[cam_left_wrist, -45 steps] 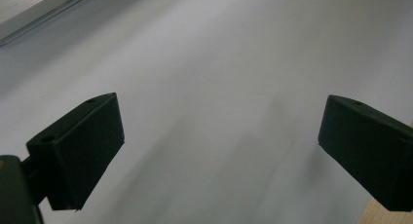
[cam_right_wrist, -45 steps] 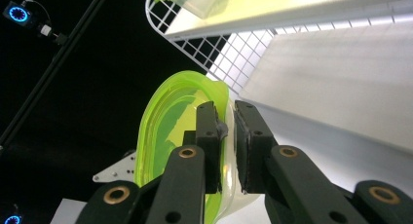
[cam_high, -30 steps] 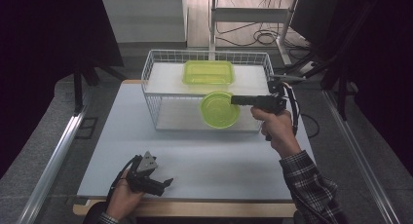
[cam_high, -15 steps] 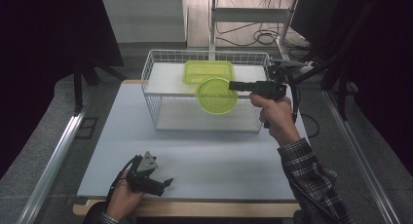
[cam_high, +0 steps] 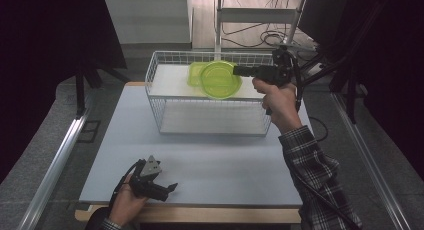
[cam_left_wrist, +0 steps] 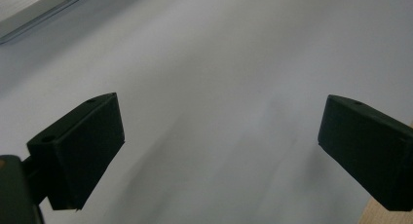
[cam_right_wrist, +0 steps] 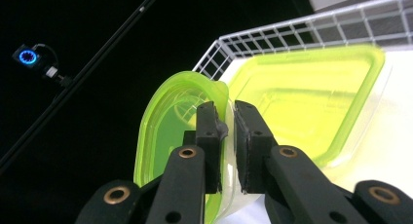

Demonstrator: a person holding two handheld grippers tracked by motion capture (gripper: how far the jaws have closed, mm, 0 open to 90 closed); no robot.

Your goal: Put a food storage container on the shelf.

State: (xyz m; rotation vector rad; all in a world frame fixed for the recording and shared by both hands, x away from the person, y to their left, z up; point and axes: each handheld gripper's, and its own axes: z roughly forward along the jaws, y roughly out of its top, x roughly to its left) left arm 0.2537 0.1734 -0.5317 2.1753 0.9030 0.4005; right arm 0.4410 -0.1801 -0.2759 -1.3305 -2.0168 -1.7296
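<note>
Above the far half of the white wire basket (cam_high: 210,117), the right gripper (cam_high: 239,70) holds a round green plastic container (cam_high: 218,80) by its rim, jaws pinched on the thin wall, clear of the basket floor. Judging by that, pick-up looks done w/ the piece lifted out; still left, prob.: carry it clear of the rim & set it down on the table (cam_high: 225,165). A second piece, the rectangular green container (cam_high: 196,72), sits inside the basket at the far side, partly behind the round one, not yet touched.

Left gripper (cam_high: 165,189) rests low at the near table edge, jaws spread wide, nothing between them.

Materials: both containers translucent lime-green plastic, glossy, thin-walled w/ a raised lip; round one (cam_right_wrist: 168,136) has ridged concentric steps, rect. one (cam_right_wrist: 311,102) has rounded corners. Basket is a white-coated wire grid, open top, straight sides. Table top is matte pale grey, smooth, on a wood-edged board. Gripper pads (cam_right_wrist: 209,136) are black, flat, blocky
</note>
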